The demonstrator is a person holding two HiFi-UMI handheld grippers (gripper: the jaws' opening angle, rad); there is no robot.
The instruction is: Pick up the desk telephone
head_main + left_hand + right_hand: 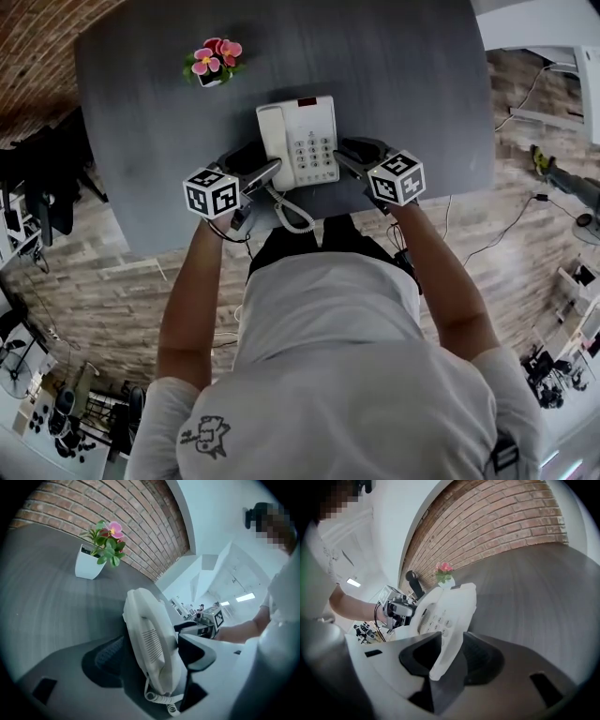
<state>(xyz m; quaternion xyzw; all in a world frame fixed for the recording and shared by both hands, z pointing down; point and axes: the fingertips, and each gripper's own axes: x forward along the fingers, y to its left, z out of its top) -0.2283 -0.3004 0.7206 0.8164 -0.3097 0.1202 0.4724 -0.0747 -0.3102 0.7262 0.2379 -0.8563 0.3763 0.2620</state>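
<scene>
A white desk telephone point(300, 141) with a keypad lies flat on the dark grey table point(403, 84), near its front edge. My left gripper point(255, 167) sits at the phone's handset side. In the left gripper view the handset edge point(150, 639) fills the space between the jaws of the left gripper point(150, 653), touching both. My right gripper point(354, 155) is at the phone's keypad side. In the right gripper view the phone's thin edge point(450, 620) is pinched between the jaws of the right gripper point(452, 644). The coiled cord point(292, 214) hangs off the front.
A small white pot with pink flowers point(214, 64) stands at the table's back left, apart from the phone. The table's front edge runs just under both grippers. Cables and equipment lie on the wooden floor point(525, 216) around the table.
</scene>
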